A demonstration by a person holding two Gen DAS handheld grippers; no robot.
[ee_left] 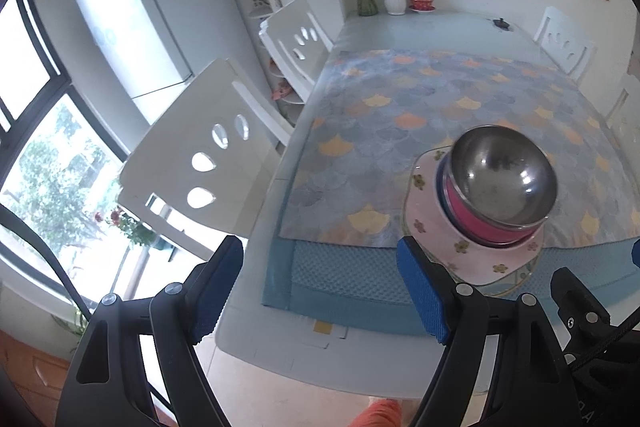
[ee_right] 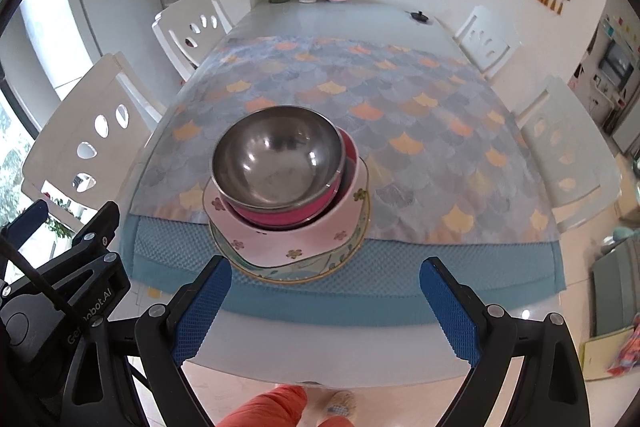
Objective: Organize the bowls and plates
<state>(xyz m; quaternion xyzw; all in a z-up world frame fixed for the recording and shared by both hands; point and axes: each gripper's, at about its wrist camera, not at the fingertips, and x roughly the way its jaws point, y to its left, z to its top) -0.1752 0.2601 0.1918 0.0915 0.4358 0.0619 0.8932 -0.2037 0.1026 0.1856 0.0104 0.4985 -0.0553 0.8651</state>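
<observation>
Bowls point(ee_right: 276, 163) stacked on plates point(ee_right: 280, 247), unlabelled; hand-held gripper lettering partly legible.

White chairs point(ee_right: 192, 27), fridge point(ee_left: 132, 27), bright window point(ee_left: 48, 147)

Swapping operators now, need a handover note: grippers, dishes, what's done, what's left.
Left hand-held gripper: open, empty, short of the table's near edge.
Right hand-held gripper: open, empty, facing the stack.
Dishes: steel bowl nested in a pink bowl, on a pink flowered plate, on a round plate, near the front of the table.
Done: everything visible is in one stack.
Left: possibly nothing; no loose dishes in view.
</observation>
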